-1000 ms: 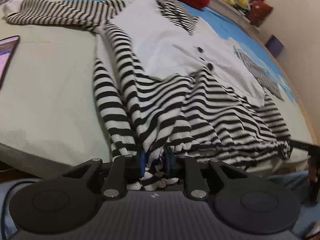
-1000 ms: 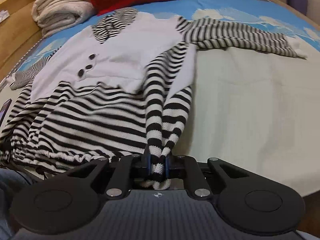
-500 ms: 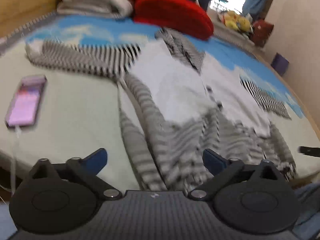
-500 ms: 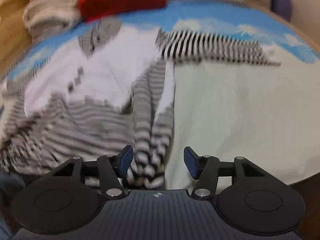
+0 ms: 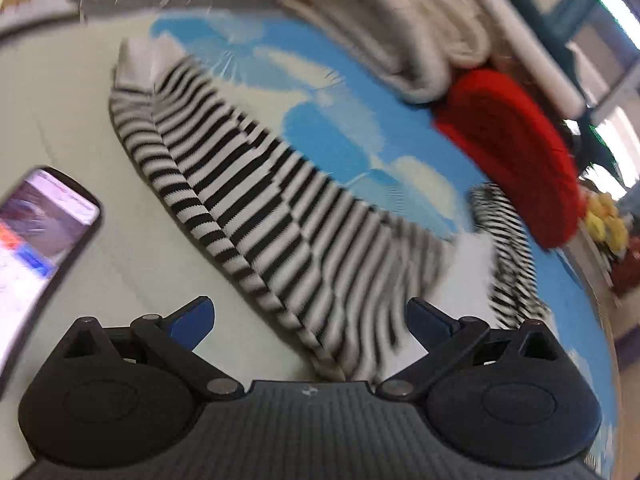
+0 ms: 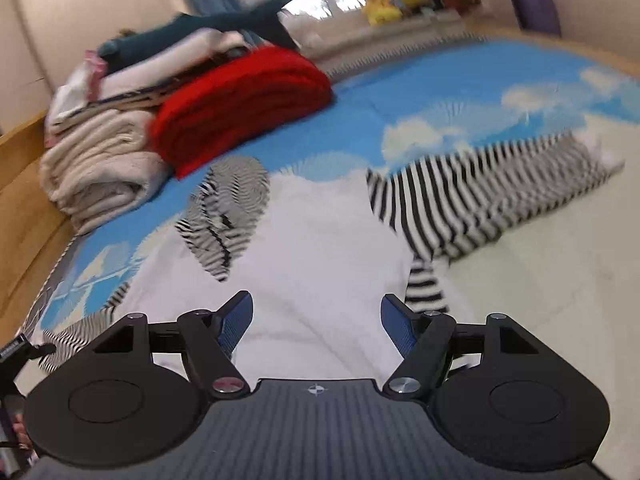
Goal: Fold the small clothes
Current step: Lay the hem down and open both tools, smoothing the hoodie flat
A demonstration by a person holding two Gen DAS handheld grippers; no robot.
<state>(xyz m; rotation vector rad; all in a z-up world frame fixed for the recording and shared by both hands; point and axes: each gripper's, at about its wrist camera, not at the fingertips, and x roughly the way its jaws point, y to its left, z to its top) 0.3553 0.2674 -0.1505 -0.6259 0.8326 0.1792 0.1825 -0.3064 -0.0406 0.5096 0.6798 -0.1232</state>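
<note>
Left claw: jaws spread wide, blue pads far apart, nothing pinched between them. Claw tilted downward, view rolled to one side. Black linkage arms splayed outward on both sides of body.

Right claw: jaws opening, blue pads apart, gap between them free, no grip on anything. Claw angled downward. Linkage arms partly spread.

Left edge of right wrist view: dark part of other tool visible low down, details unclear.

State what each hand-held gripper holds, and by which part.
Nothing. The left hand-held gripper is open over the striped sleeve; the right hand-held gripper, jaws opening, is empty.
</note>
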